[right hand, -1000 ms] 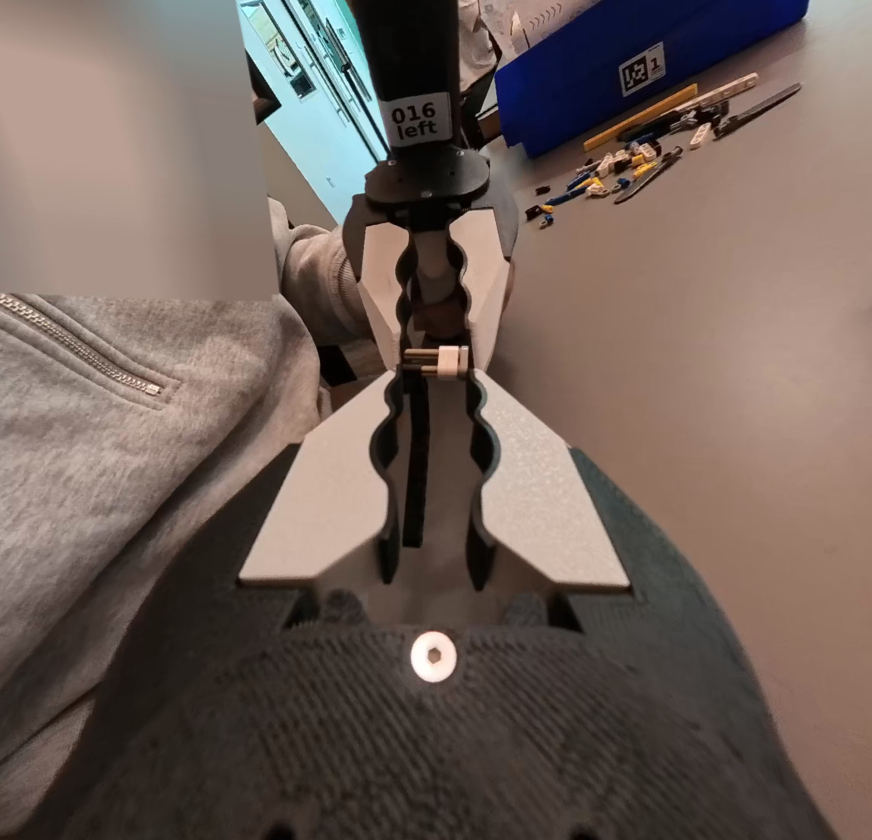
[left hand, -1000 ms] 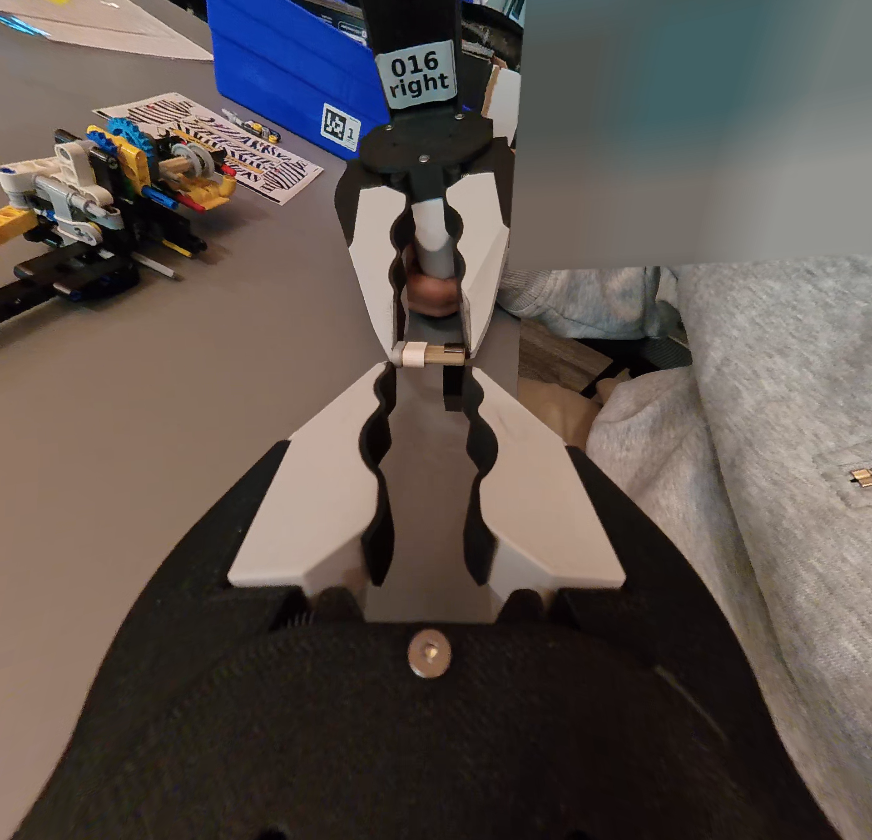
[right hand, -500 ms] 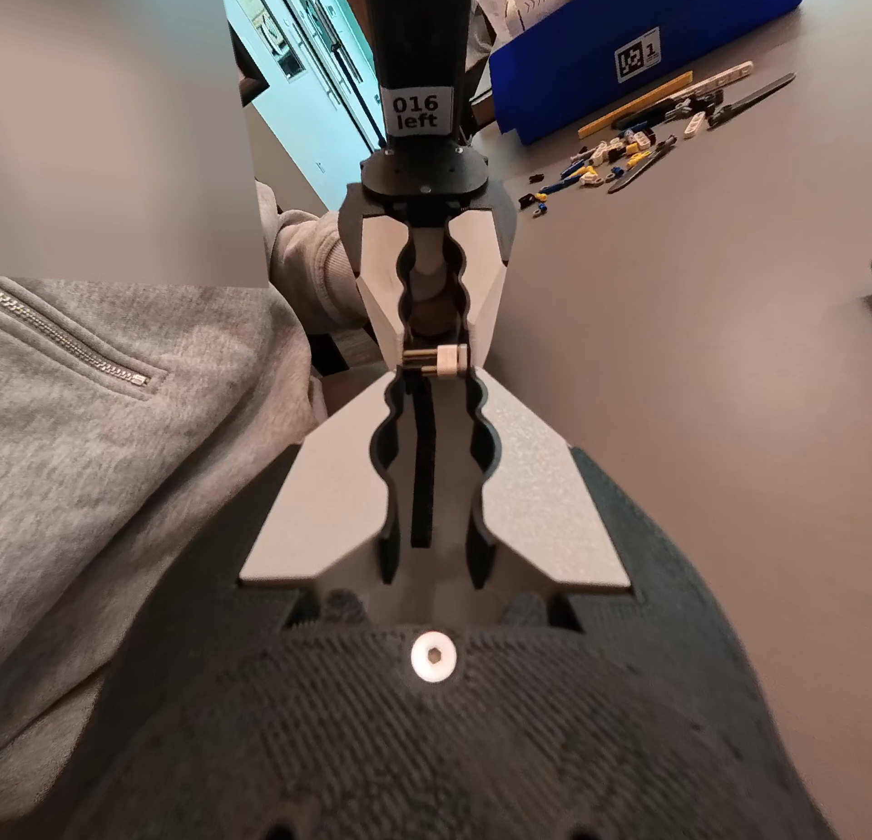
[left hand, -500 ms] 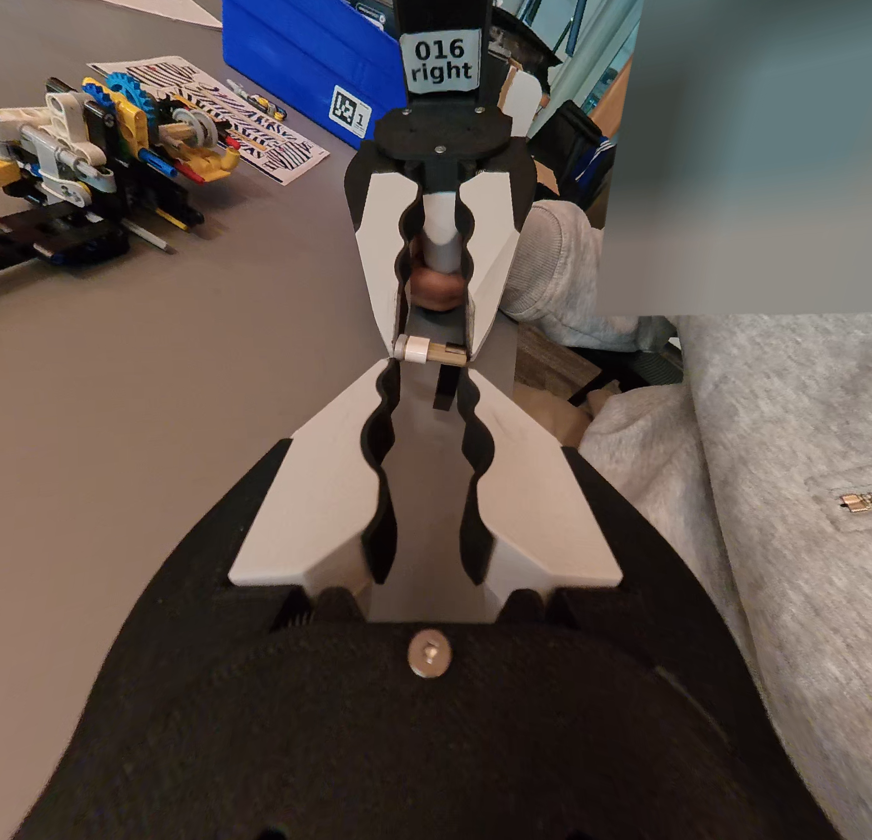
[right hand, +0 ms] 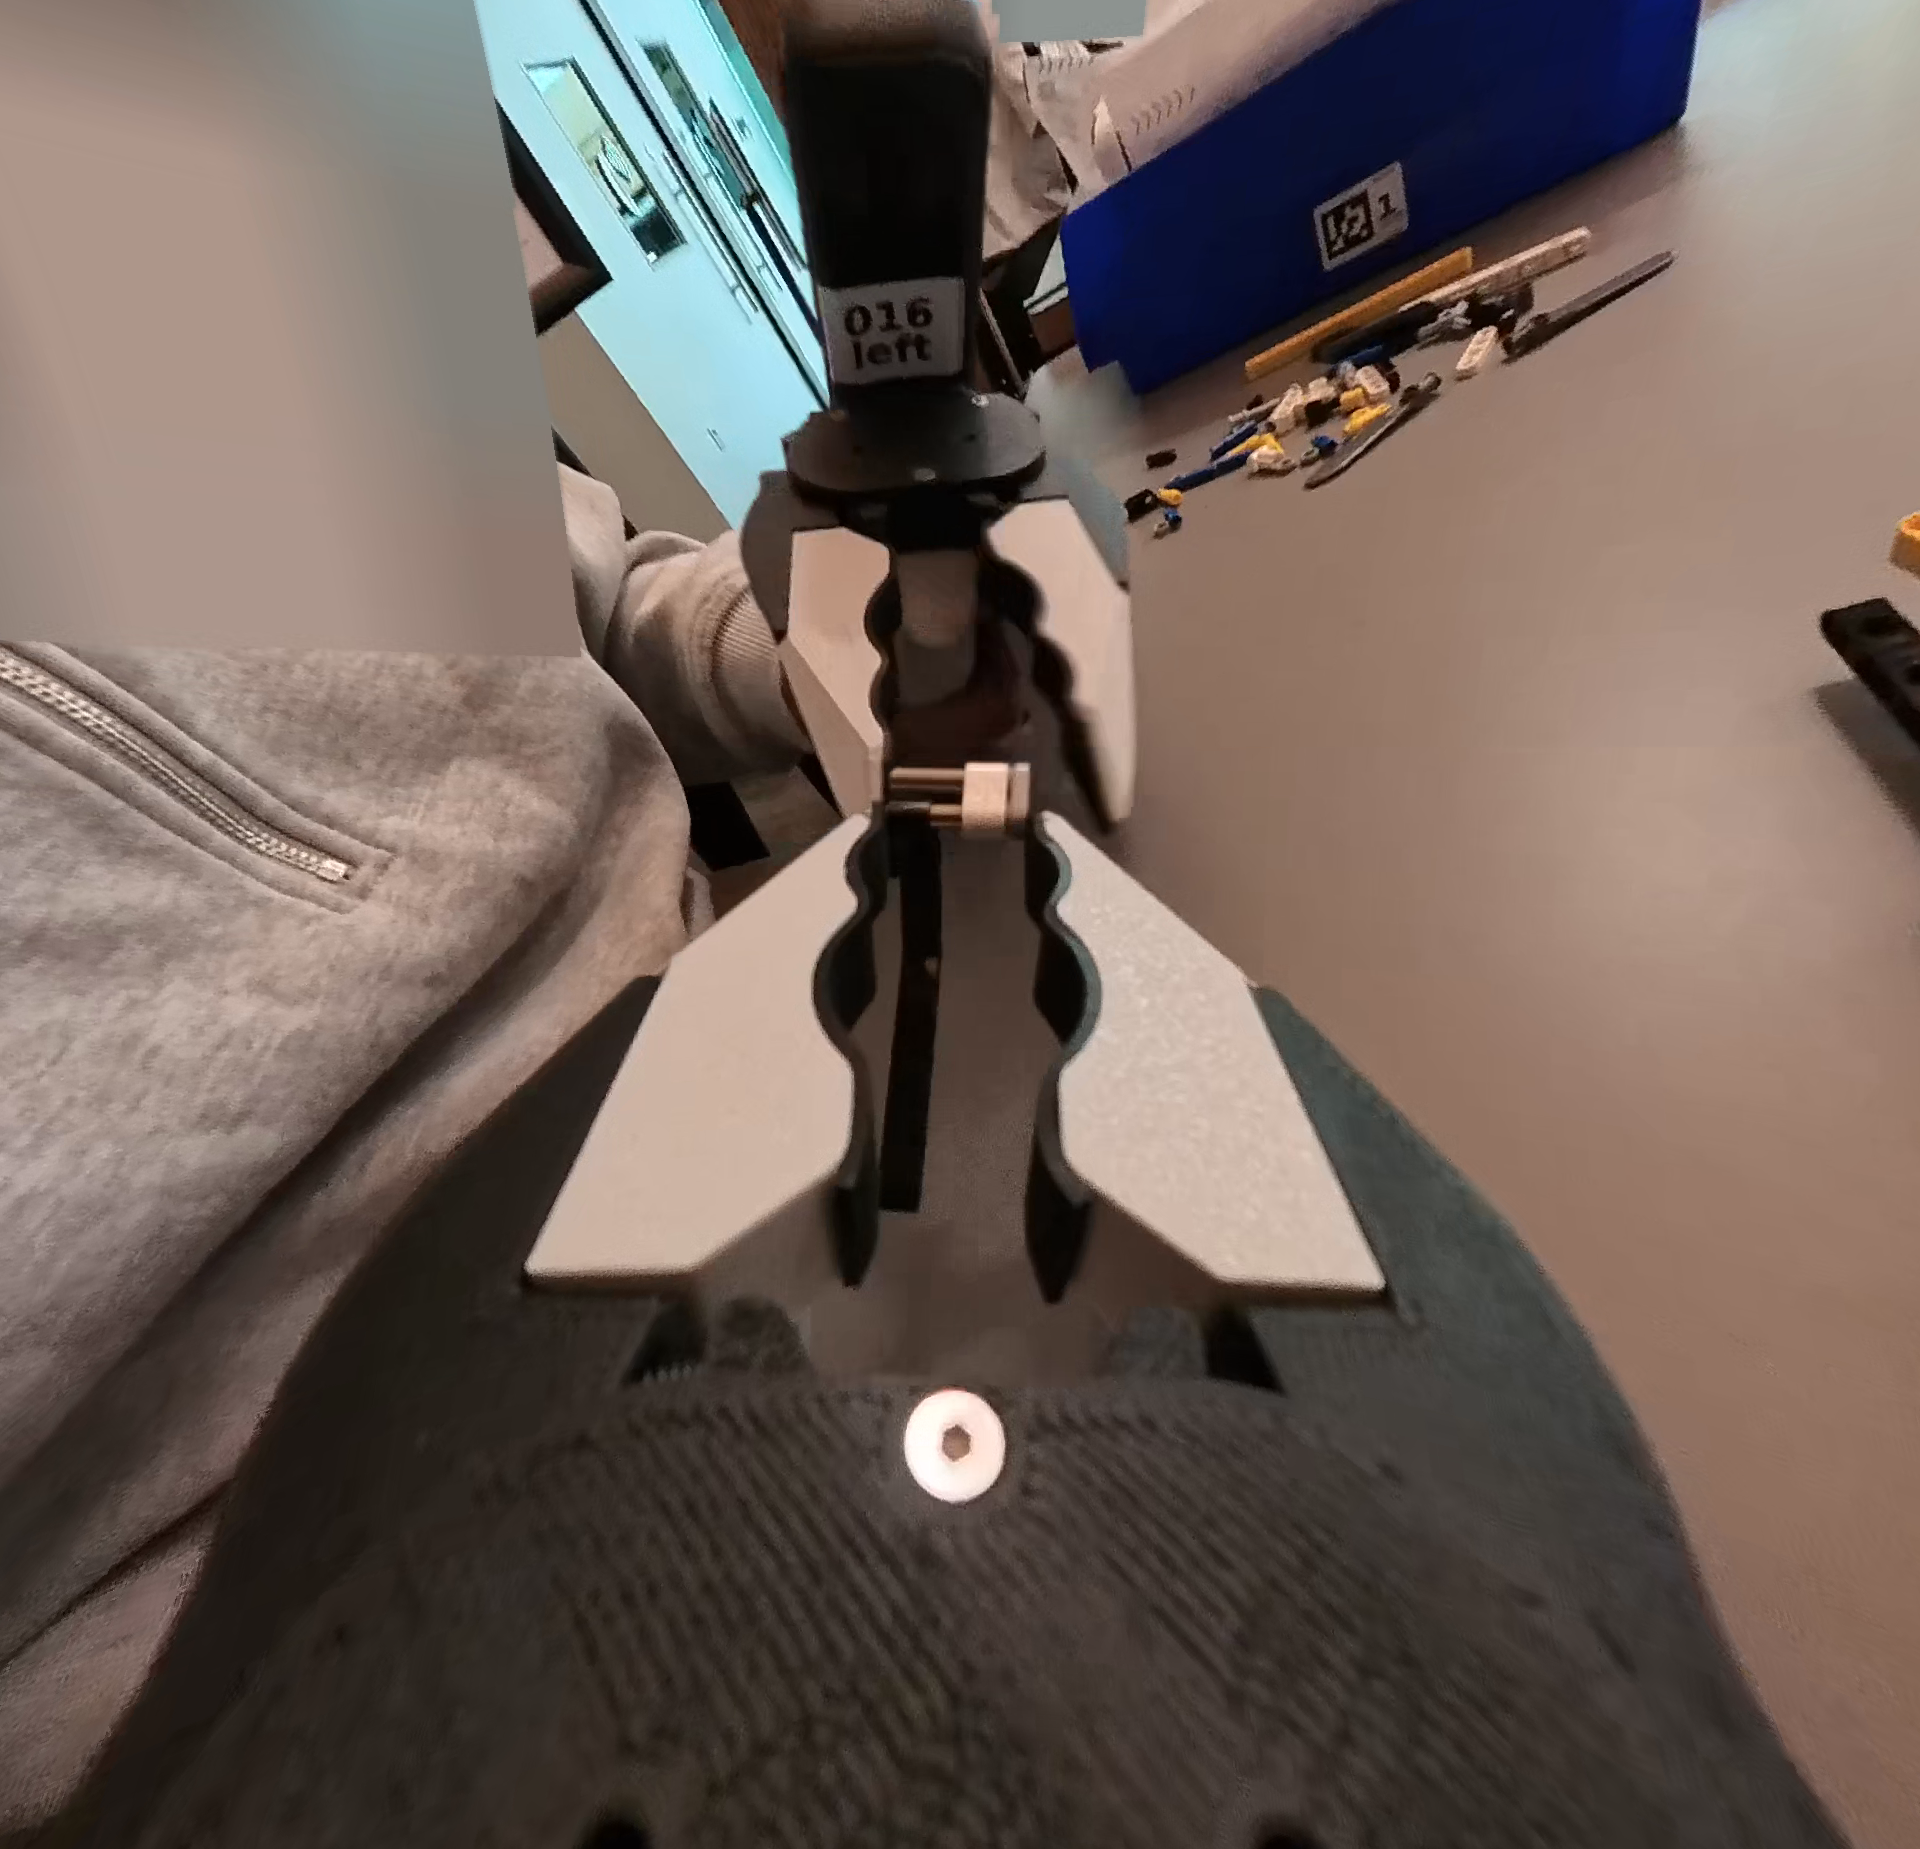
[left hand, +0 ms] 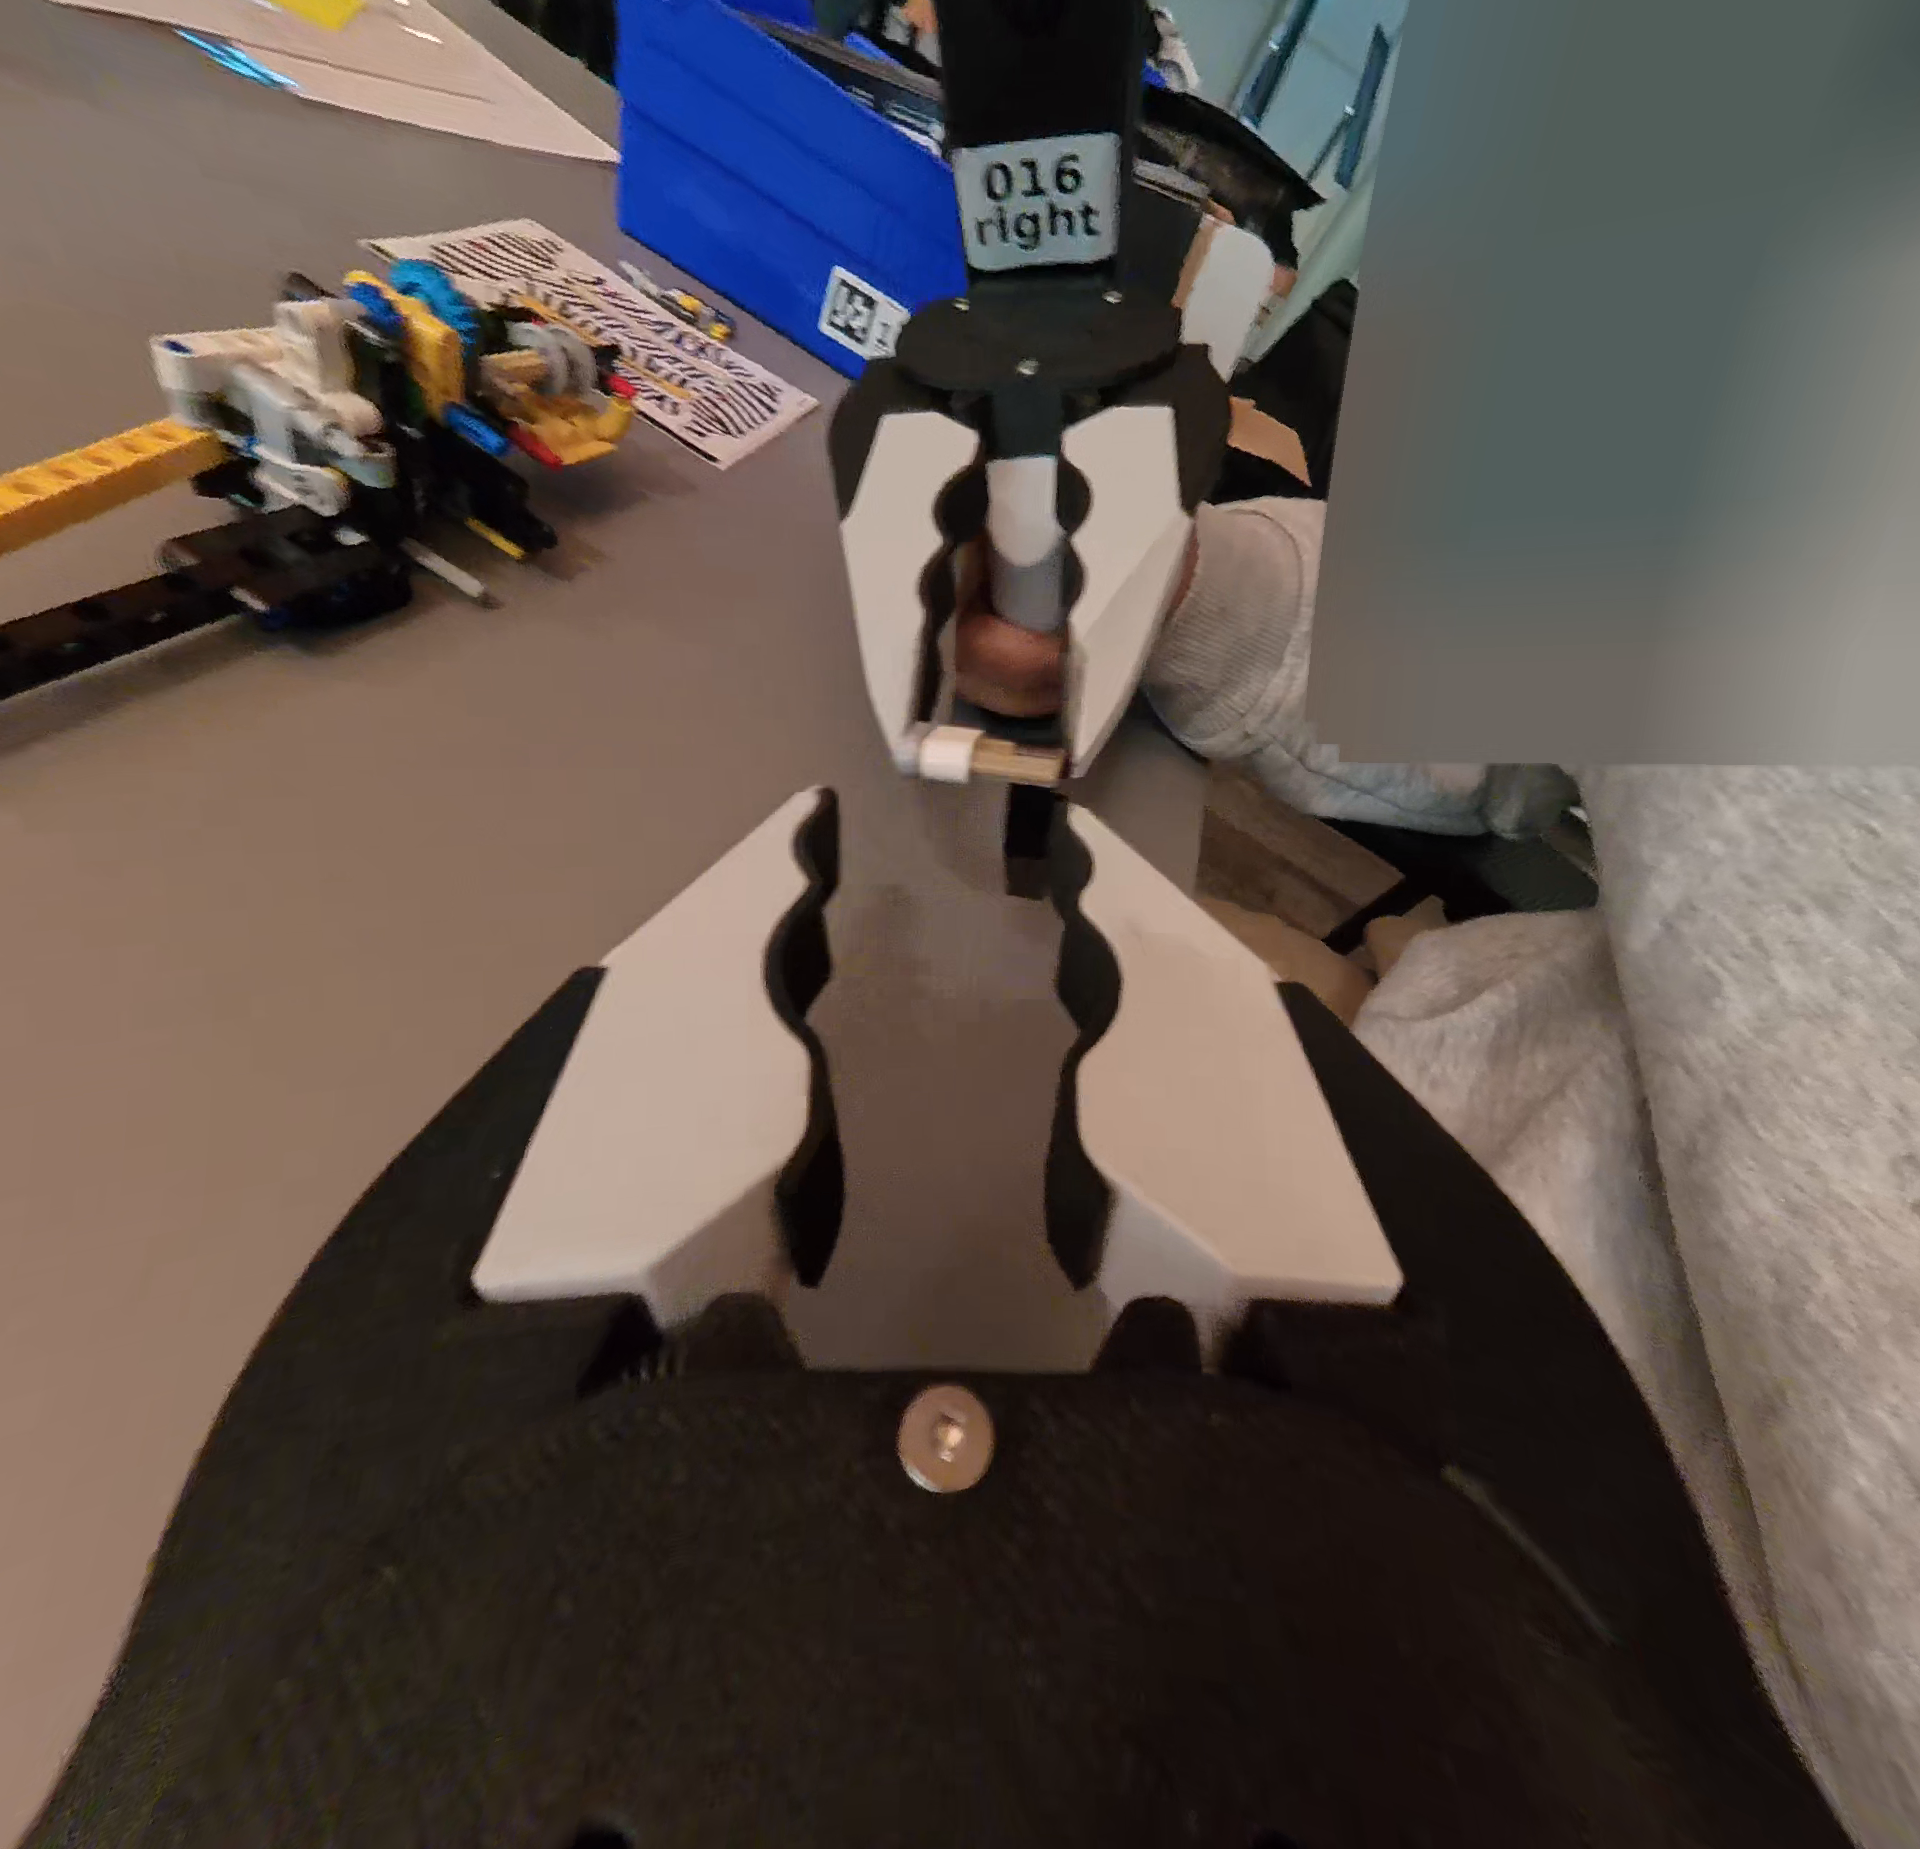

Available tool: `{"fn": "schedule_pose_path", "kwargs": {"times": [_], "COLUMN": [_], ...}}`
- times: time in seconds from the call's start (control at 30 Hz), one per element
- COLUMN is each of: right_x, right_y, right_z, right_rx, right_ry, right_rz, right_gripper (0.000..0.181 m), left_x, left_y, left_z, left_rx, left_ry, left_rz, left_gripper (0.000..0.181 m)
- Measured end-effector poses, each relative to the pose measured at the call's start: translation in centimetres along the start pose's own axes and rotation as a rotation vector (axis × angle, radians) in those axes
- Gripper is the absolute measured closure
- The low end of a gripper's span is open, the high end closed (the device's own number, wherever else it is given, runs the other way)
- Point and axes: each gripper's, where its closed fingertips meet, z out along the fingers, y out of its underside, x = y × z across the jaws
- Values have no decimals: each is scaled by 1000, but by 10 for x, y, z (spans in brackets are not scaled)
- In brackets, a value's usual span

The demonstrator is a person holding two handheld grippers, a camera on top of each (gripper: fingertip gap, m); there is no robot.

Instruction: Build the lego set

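Note:
My right gripper is shut on a small sub-assembly: tan pins with a white connector across its fingertips and a thin black beam running back between the fingers. In the left wrist view the same piece sits in the tips of the right gripper, facing me, with the black beam hanging below. My left gripper is open and empty, its tips just short of the piece. The part-built lego model lies on the grey table at the left.
A blue bin stands at the back, with a striped sticker sheet in front of it. Several loose lego parts lie near the bin. A person in a grey hoodie sits at the table edge. The tips of both grippers are at nearly the same place.
My left gripper has opened, let go of the small piece and drawn back a little. The right gripper still holds the piece. Both views have swung slightly.

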Motion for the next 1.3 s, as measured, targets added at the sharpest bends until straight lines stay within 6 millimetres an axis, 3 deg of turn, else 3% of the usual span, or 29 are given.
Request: {"fn": "schedule_pose_path", "kwargs": {"times": [0.1, 0.27, 0.93, 1.1, 1.3], "right_x": [-4, 1, -3, -7, -5], "right_y": [-5, -6, -5, -3, -1], "right_z": [2, 3, -1, 0, 1], "right_rx": [38, 48, 24, 11, -5], "right_ry": [-28, -9, 27, 2, 17], "right_rz": [12, 47, -80, -78, -85], "right_gripper": [156, 156, 159, 150, 157], "left_x": [-5, 4, 8, 8, 10], "left_y": [-8, -11, -4, -4, -3], "left_z": [-3, -3, -2, -2, -1], "left_rx": [58, 70, 29, 23, 15], "left_ry": [-37, -41, 22, 22, 24], "left_rz": [7, 90, 59, 54, 59], "left_gripper": [124, 153, 154, 154, 154]}}
